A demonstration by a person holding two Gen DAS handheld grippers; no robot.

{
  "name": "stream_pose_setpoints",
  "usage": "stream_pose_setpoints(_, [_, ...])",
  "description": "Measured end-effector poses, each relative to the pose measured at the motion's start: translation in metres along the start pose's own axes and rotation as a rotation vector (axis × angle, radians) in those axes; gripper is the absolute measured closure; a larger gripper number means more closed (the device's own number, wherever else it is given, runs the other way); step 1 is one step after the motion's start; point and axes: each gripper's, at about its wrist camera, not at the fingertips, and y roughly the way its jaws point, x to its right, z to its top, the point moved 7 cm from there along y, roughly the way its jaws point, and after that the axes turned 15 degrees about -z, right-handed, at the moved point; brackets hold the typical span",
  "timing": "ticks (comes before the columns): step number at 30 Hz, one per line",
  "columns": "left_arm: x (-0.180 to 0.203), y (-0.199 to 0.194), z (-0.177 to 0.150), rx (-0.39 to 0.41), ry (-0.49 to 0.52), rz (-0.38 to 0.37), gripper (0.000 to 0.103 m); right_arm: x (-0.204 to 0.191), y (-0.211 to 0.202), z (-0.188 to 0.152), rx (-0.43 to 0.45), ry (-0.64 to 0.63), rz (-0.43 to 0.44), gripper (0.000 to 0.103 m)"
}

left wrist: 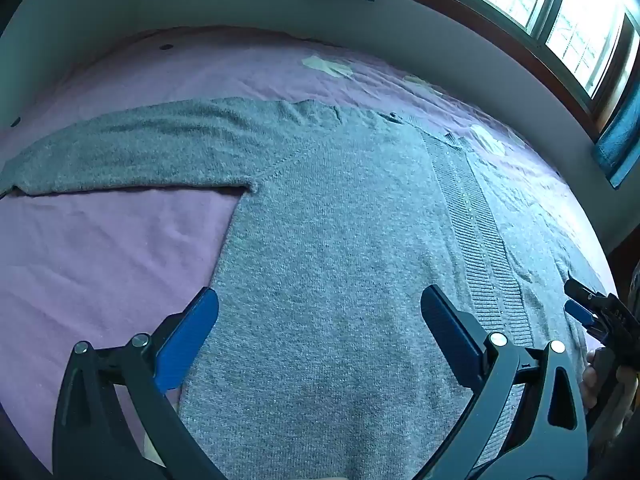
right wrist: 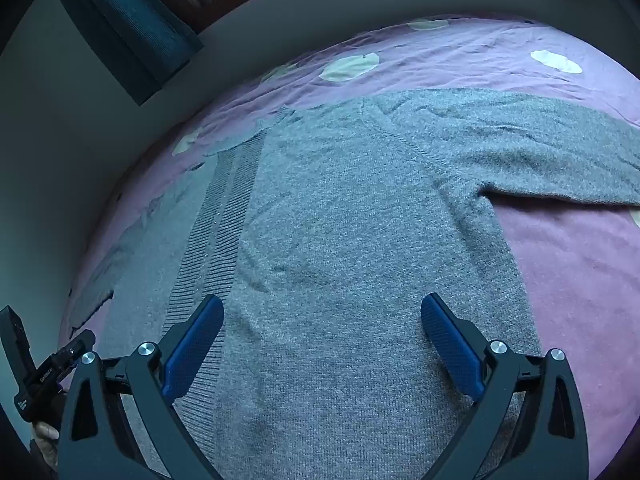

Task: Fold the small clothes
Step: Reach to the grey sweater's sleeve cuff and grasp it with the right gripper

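A grey knit cardigan (left wrist: 340, 220) lies flat on a purple bedspread (left wrist: 100, 240), its ribbed front band (left wrist: 476, 232) running down the middle and one sleeve (left wrist: 140, 148) stretched out to the left. My left gripper (left wrist: 320, 320) is open and empty above the cardigan's left half. In the right wrist view the cardigan (right wrist: 340, 220) fills the middle, its other sleeve (right wrist: 540, 148) stretched to the right. My right gripper (right wrist: 322, 328) is open and empty above the right half. The right gripper also shows at the left wrist view's right edge (left wrist: 592, 312).
The purple bedspread (right wrist: 580, 280) has pale round patches (right wrist: 352, 66). A grey wall (left wrist: 460, 40) borders the far side of the bed. A window (left wrist: 540, 4) and dark teal curtains (right wrist: 132, 28) are above it.
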Motion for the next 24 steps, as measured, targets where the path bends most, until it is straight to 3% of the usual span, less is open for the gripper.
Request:
stream_pose_setpoints(20, [-0.008, 0.000, -0.003, 0.000, 0.009, -0.004, 0.002, 0.000, -0.001, -0.001, 0.003, -0.006, -0.006, 0.005])
stream_pose_setpoints(24, [-0.010, -0.003, 0.000, 0.011, 0.017, 0.023, 0.002, 0.003, -0.005, 0.001, 0.017, -0.006, -0.018, 0.005])
